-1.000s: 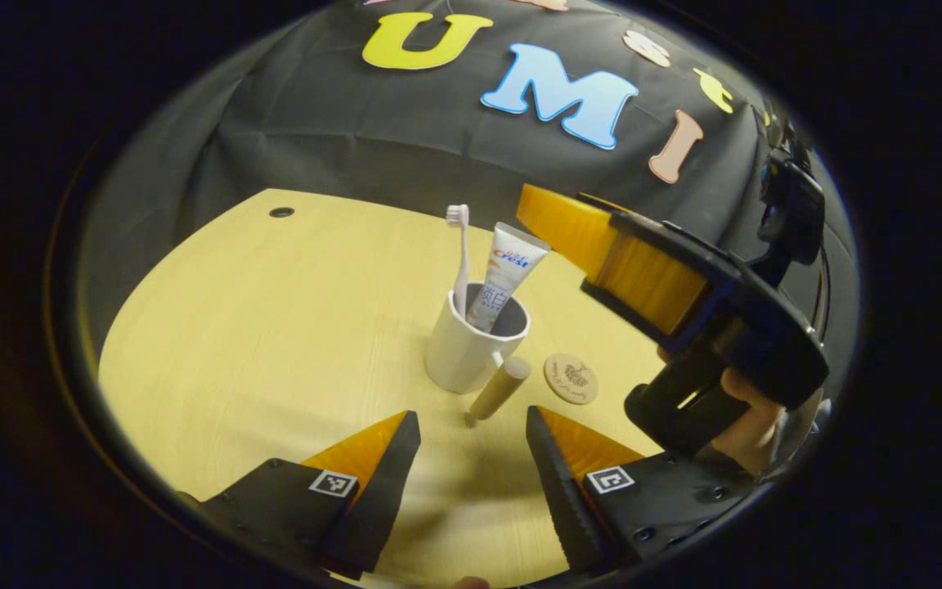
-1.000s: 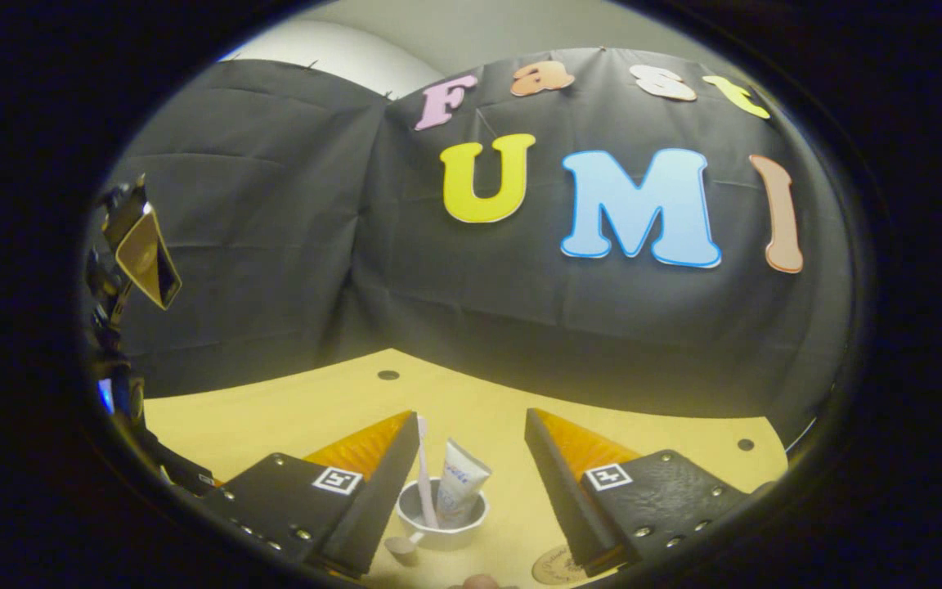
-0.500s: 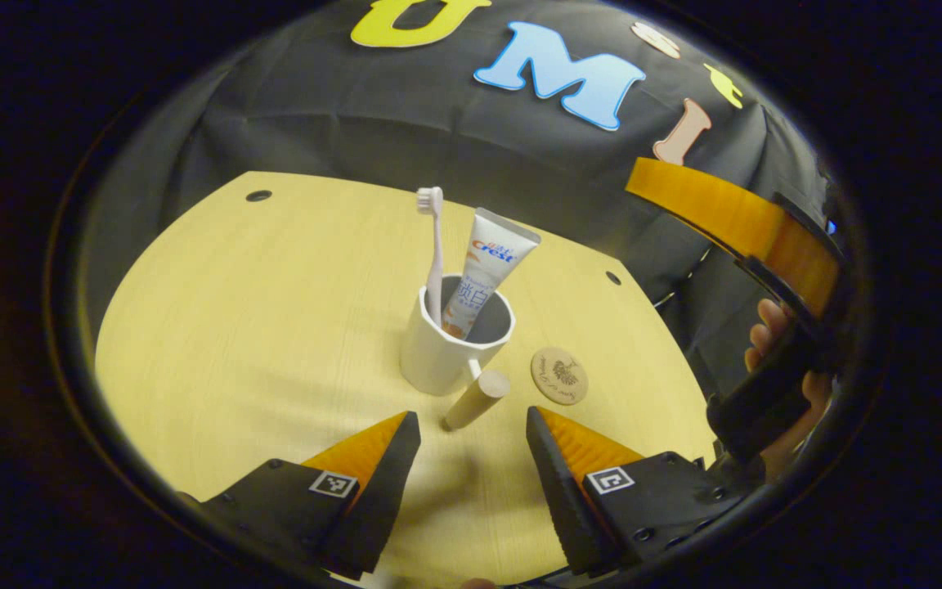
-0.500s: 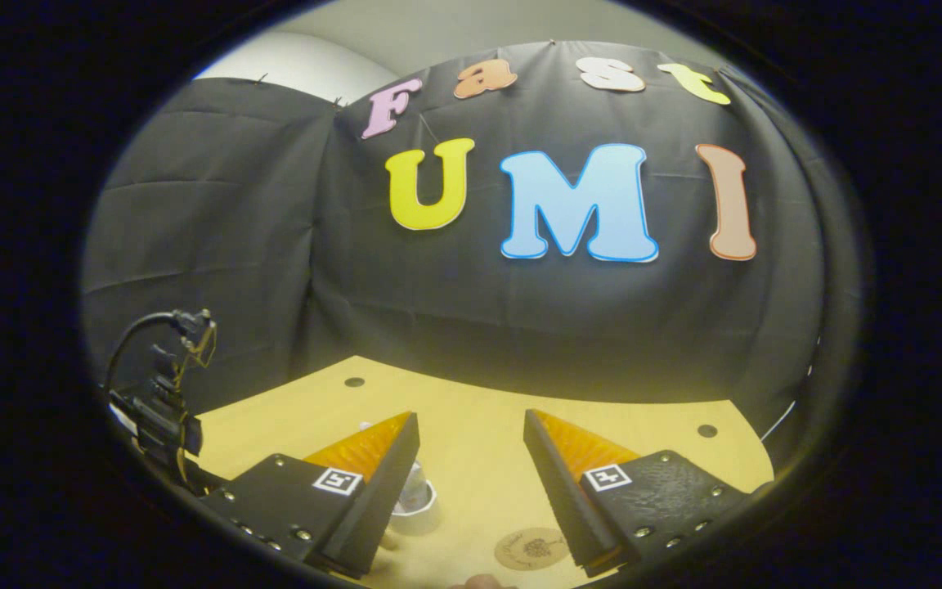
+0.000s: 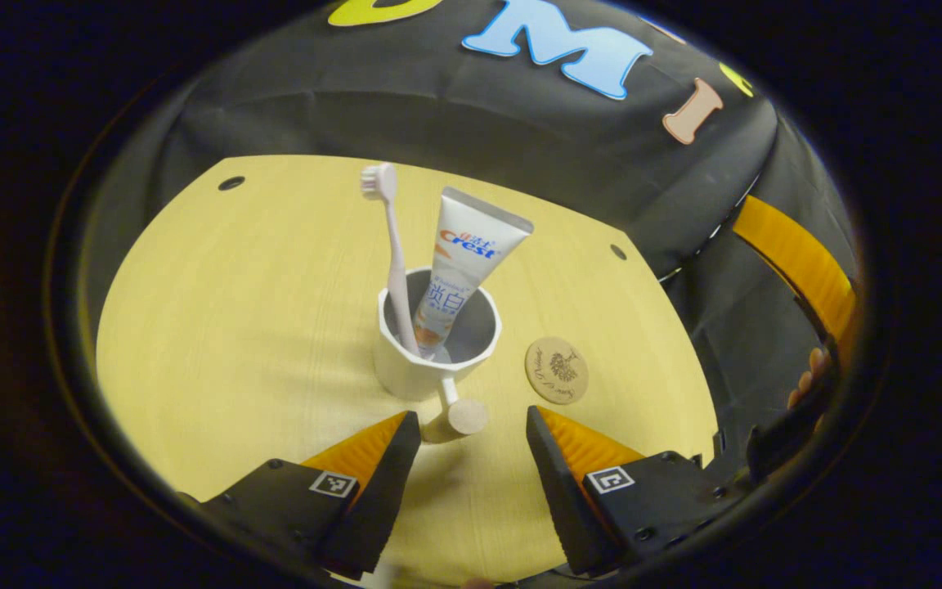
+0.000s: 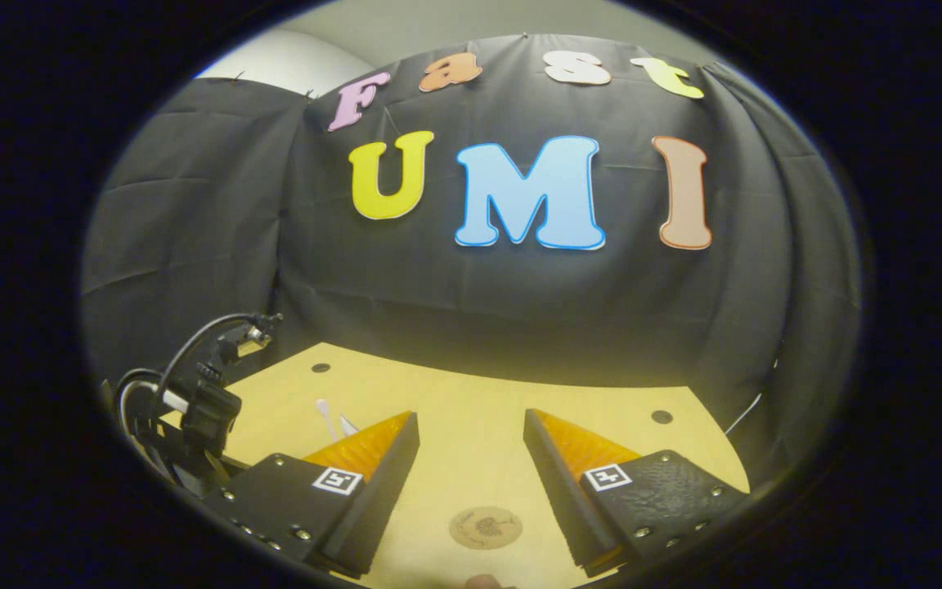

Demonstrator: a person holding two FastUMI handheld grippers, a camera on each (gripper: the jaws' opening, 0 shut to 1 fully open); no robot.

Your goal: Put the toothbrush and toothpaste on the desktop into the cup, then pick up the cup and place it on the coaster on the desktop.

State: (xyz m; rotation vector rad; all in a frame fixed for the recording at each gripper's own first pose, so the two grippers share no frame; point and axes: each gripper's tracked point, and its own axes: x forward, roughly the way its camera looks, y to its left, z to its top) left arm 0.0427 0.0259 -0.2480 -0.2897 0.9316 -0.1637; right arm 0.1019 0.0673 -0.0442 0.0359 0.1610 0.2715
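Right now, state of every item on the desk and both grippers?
White ceramic cup with wooden peg handle: upright on the desktop, off the coaster.
Pale pink toothbrush: standing in cup, head up.
White toothpaste tube: in cup, leaning, cap end down.
Round wooden coaster: bare, beside cup.
Left gripper: open, handle just ahead.
Right gripper: open, holding nothing.

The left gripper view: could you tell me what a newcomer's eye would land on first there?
Probably the white faceted cup with a wooden peg handle at the middle of the pale wooden desktop, with a pink toothbrush and a white toothpaste tube standing in it. Next, the round wooden coaster lying bare just right of the cup, apart from it. The left gripper is open, its fingers either side of the handle.
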